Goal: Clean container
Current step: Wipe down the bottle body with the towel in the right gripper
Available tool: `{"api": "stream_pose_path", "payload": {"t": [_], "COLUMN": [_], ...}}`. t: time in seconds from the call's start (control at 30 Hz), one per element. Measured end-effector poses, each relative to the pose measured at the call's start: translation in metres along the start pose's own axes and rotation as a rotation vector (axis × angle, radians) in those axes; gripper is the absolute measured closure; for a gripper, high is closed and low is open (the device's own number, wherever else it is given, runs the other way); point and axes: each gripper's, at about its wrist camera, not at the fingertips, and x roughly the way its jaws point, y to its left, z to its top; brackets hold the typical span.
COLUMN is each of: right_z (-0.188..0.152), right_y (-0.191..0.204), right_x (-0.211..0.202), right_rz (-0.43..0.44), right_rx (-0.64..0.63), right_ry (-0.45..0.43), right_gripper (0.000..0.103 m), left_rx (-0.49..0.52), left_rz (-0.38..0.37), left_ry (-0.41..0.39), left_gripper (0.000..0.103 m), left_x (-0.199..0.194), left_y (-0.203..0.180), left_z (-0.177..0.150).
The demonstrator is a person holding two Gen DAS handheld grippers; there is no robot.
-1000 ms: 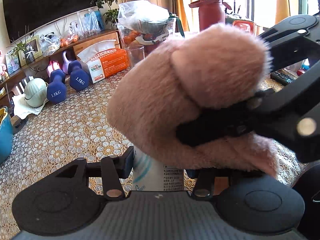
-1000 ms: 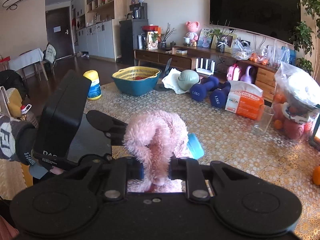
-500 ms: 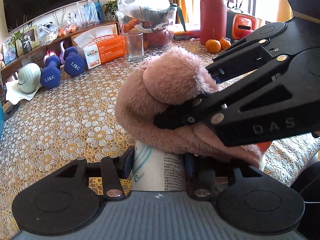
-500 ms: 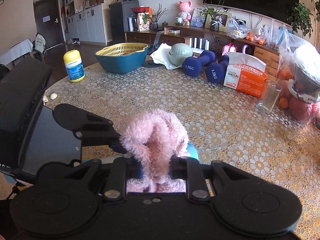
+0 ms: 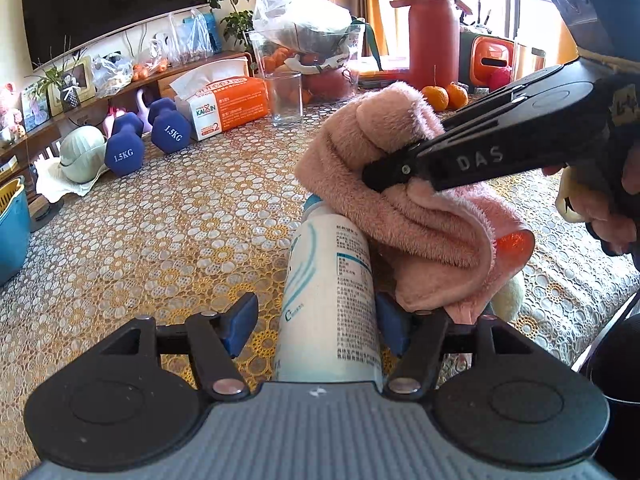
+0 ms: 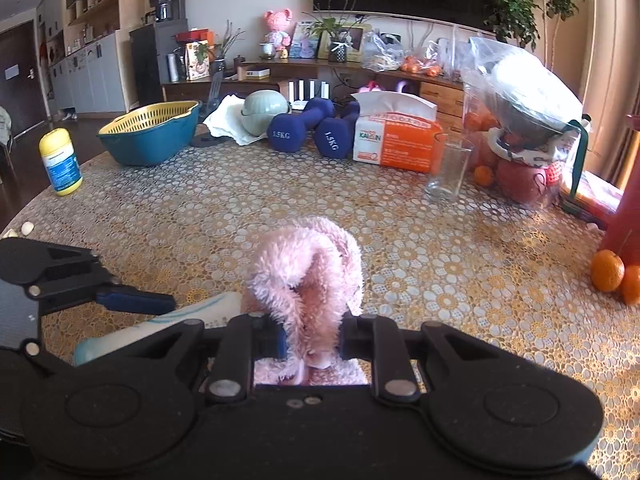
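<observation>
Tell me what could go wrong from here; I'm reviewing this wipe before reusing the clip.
1. The left gripper is opening and its left pad already stands clear of the white bottle, which may roll on the patterned tablecloth.
2. The pink fluffy cloth, pinched in the right gripper, drapes over the bottle's far end and may drag it.
</observation>
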Motion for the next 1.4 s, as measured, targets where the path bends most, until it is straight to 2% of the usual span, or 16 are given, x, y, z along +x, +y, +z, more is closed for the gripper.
{"api": "stream_pose_path", "payload": {"t": [0.13,0.4,0.5,0.67,0.77,0.97,1.4], "right_z": [0.002,0.009,0.006,-0.002,-0.007,-0.014,0.006], "right_y": [-0.005,0.020,0.038,0.062,0.073,0.079,0.049], "right_x": [-0.020,-0.075,-0.081,-0.076,-0.063,-0.037,-0.005], "right_rz": [0.032,0.154,0.198,0.278,0.288,0.265,0.120], "right_rx": [0.024,-0.072,-0.133,-0.165,-0.177,-0.163,-0.110], "right_ry": [-0.044,-0.131,-0.119,-0.076,-0.035,0.028,0.008], "right_gripper": [0.083,0.083,0.083,0.083,0.083,0.082,0.081], "left_rx": [-0.025,-0.054,-0.055,-0.058,-0.046,-0.033,-0.045], "left_rz": [0.003,0.013,0.017,0.021,0.027,0.035,0.022], "left_ry": [0.001,0.003,0.000,-0.002,-0.012,-0.023,-0.033], "left_gripper": [0.039,0.039,0.039,0.039,0.045,0.050,0.051], "left_x": [-0.011,-0.017,-0.018,-0.020,-0.021,-0.024,-0.025], "left_y": [0.004,0.000,-0.002,-0.004,-0.006,-0.007,-0.005], "left_z": [-0.010,-0.020,-0.022,-0.024,-0.026,-0.027,-0.029]}}
